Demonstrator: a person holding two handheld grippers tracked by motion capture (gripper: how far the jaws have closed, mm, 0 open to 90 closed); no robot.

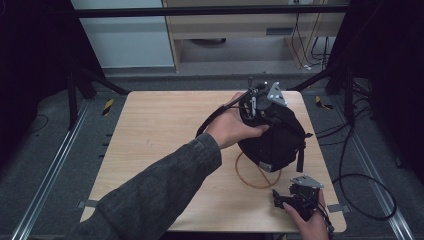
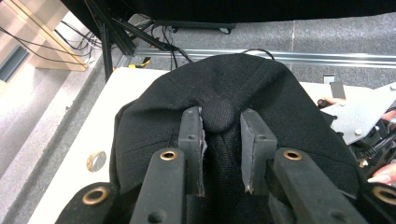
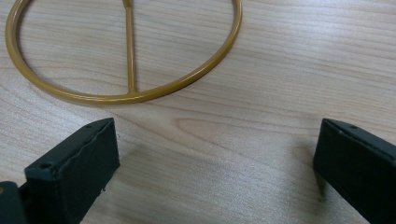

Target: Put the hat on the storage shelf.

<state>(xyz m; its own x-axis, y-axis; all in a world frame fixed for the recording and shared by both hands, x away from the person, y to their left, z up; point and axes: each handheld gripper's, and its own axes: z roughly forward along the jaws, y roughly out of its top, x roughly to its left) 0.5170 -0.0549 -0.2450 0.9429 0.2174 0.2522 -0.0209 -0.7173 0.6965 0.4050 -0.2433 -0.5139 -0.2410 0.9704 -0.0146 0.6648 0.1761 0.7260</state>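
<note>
Black cap (image 1: pixel 277 142) sits on the light wooden worktop (image 1: pixel 160 135), right of centre, draped over a gold wire stand (image 1: pixel 250 177) whose ring base shows on the wood below it. A strap (image 1: pixel 215 117) loops out from the cap toward the left.

Left gripper (image 1: pixel 260 102) is on top of the cap, the person's left hand (image 1: pixel 232 127) wrapped around it, sleeve reaching in from the lower left. In the left gripper view its fingers (image 2: pixel 191 140) are clamped on the cap's crown button (image 2: pixel 219 114), one pad on each side, fabric bunched between.

Right gripper (image 1: pixel 280 200) rests low at the near right corner of the worktop, held in the right hand (image 1: pixel 310 220). In the right gripper view its fingers (image 3: pixel 79 168) stand wide apart over bare wood, nothing between them; the stand's ring (image 3: pixel 140 95) lies just ahead.
</note>
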